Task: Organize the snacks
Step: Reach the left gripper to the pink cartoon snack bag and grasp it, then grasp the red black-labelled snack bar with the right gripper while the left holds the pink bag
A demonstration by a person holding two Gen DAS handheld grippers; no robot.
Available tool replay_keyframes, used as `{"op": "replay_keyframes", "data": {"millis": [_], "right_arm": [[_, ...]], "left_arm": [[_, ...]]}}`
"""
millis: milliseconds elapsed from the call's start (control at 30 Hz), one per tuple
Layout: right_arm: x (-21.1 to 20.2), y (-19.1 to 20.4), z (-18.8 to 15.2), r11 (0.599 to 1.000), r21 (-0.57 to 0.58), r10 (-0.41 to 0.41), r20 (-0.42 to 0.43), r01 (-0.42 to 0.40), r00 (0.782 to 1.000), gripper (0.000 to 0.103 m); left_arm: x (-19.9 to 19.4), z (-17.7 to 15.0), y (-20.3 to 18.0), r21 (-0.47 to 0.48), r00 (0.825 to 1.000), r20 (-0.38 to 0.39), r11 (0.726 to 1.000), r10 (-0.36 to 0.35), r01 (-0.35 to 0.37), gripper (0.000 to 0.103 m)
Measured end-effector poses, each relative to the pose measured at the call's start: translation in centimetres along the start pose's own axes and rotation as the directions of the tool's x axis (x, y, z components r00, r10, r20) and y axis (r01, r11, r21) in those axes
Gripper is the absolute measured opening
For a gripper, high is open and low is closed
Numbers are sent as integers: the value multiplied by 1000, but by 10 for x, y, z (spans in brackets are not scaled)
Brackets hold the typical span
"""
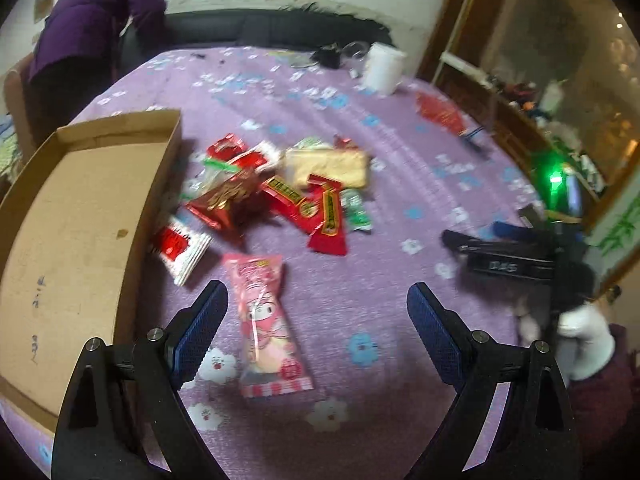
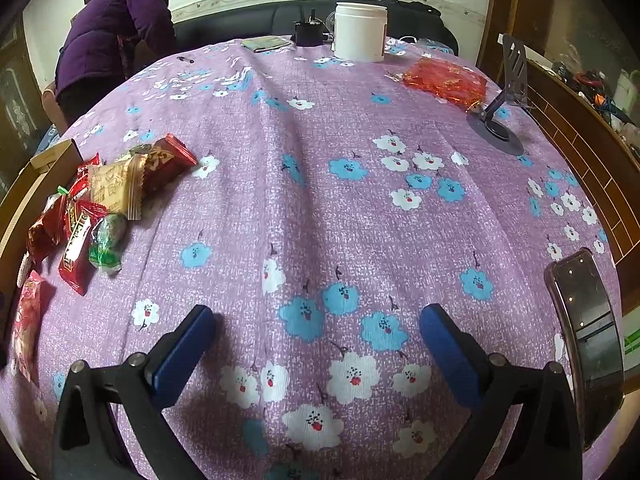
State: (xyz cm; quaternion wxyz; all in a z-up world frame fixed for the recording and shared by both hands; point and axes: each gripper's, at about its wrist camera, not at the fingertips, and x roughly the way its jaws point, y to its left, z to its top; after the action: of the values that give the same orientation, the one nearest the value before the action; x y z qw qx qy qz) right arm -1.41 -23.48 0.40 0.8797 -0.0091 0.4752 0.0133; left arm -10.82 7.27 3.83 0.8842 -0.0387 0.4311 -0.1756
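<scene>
A pink snack packet point(image 1: 266, 320) lies flat on the purple flowered tablecloth point(image 1: 380, 240), inside the gap of my open left gripper point(image 1: 318, 290) and nearer its left finger. The pads do not press on it. Beyond it sits a pile of snacks point(image 1: 280, 196) in red, green and tan wrappers, beside an open cardboard box point(image 1: 80, 220) with a bare floor. My right gripper point(image 2: 318, 312) stands open over bare cloth with nothing between its fingers. The snack pile point(image 2: 100, 200) and pink packet point(image 2: 28, 320) are far to its left.
A dark phone point(image 2: 588, 340) lies at the table's right edge. A phone stand point(image 2: 504, 120), a red bag point(image 2: 444, 80) and a white jar point(image 2: 360, 32) stand at the back. A person in purple point(image 2: 112, 40) bends beyond the far left. A gloved hand point(image 1: 580, 332) shows at the right.
</scene>
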Motion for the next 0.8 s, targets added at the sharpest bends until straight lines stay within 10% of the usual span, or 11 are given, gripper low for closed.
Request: {"op": "replay_keyframes", "data": {"millis": [200,633,667,700,800], "right_arm": [[0,0,0,1000,1,1,0,-1,1000,103],[-1,-1,1,1000,-4,0,-12,0,1000,98],[-4,0,1,1000,1,7,-12,-7,1000,94],[-9,1,2,999,11,47,-6,-47,999,89],[-28,10,9,979,29,199,29,-200,979,89]], "left_arm": [[23,-10,20,-83,995,-72,994,-75,69,71],[35,-8,6,-11,995,-85,999,52,-53,69],[36,-8,5,0,994,-87,998,66,-66,61],[37,-8,5,13,994,-84,997,73,-72,31],[36,-7,15,-36,996,-83,999,25,-28,23]]}}
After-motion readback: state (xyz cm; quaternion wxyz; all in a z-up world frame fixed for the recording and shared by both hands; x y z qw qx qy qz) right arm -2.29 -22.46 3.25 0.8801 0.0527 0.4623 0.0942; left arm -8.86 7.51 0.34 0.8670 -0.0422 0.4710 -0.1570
